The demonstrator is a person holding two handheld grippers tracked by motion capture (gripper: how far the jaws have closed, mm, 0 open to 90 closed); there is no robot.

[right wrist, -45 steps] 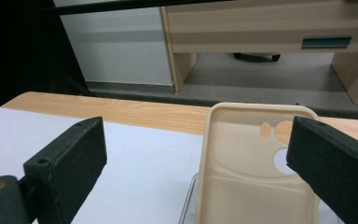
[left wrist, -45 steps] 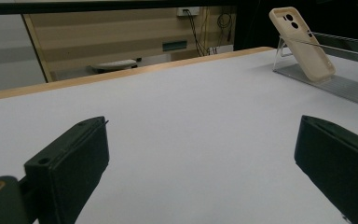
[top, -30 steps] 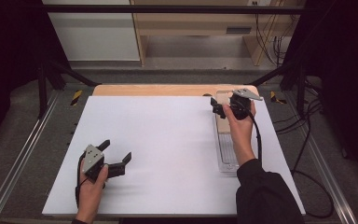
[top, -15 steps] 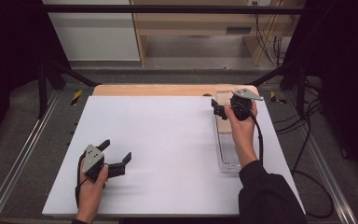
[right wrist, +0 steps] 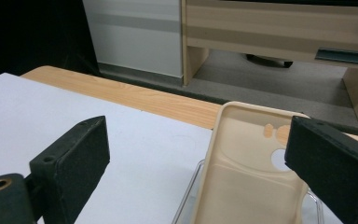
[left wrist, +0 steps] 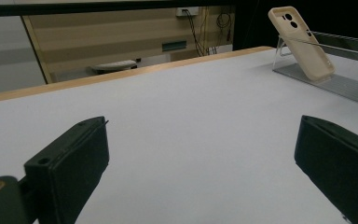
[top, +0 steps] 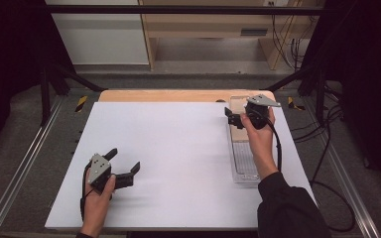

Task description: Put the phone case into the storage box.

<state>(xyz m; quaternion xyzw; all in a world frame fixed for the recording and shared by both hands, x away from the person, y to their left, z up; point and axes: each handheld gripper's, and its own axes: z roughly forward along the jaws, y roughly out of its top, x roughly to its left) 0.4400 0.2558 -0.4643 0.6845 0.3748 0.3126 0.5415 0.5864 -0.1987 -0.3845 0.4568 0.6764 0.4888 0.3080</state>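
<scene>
A beige phone case leans upright in a clear stand at the table's far right. My right gripper is open just in front of the case, which stands between the jaws with its hollow inner side facing me. The right jaw overlaps the case's right edge. From above, the right gripper hovers over the stand's far end. My left gripper rests open on the white table near the front left, nothing between its jaws. The left gripper looks across the table at the phone case far off.
The white table has a wooden strip along its far edge. Metal rails run down both sides. A cabinet and cables stand on the floor beyond. The right gripper's cable trails along the forearm.
</scene>
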